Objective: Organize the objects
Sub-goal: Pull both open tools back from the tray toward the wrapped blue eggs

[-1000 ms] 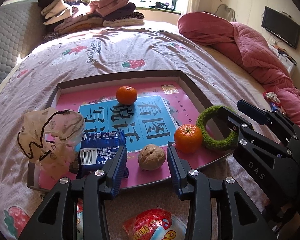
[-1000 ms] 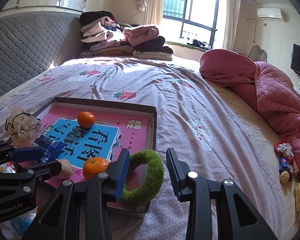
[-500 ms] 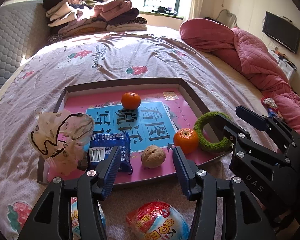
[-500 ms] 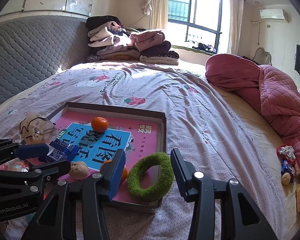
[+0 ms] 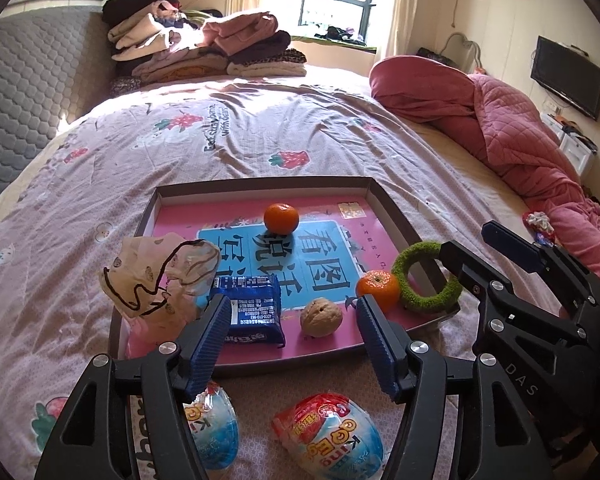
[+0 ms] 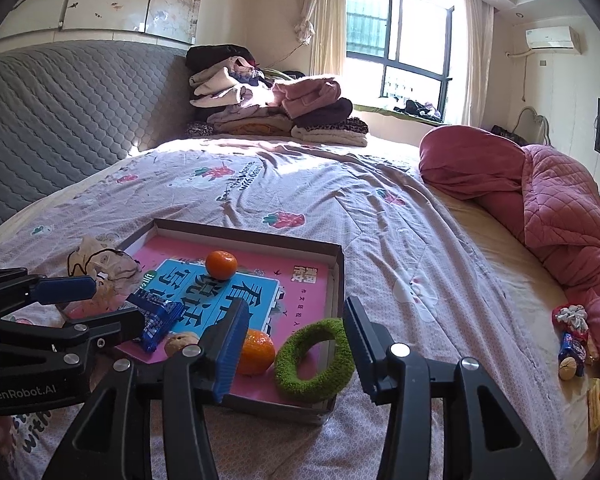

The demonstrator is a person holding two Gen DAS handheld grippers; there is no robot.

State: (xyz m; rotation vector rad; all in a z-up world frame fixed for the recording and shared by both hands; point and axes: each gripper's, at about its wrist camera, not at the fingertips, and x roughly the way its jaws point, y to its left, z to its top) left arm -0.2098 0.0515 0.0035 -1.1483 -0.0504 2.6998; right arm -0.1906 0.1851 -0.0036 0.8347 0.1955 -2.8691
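A shallow box tray (image 5: 260,186) (image 6: 336,264) lies on the bed. In it are two tangerines (image 5: 281,218) (image 5: 378,288), a walnut (image 5: 321,317), a blue snack packet (image 5: 254,312), a crumpled plastic bag (image 5: 160,276) and a green fuzzy ring (image 5: 428,276) (image 6: 314,360) leaning on the right rim. My left gripper (image 5: 292,348) is open and empty, just short of the tray's near edge. My right gripper (image 6: 296,344) is open and empty, with the ring between its fingers' line of sight. Two wrapped snack balls (image 5: 332,432) (image 5: 214,424) lie on the bed under the left gripper.
A rolled pink quilt (image 6: 540,200) lies along the bed's right side. Small packets and a scrunchie (image 6: 572,340) lie beside it. Folded clothes (image 6: 276,112) are stacked at the bed's far end. A grey padded headboard (image 6: 60,120) runs along the left.
Both grippers have pulled back and risen from the tray, staying open. The snack balls under the left gripper have come into fuller view. The tray's objects have not moved.
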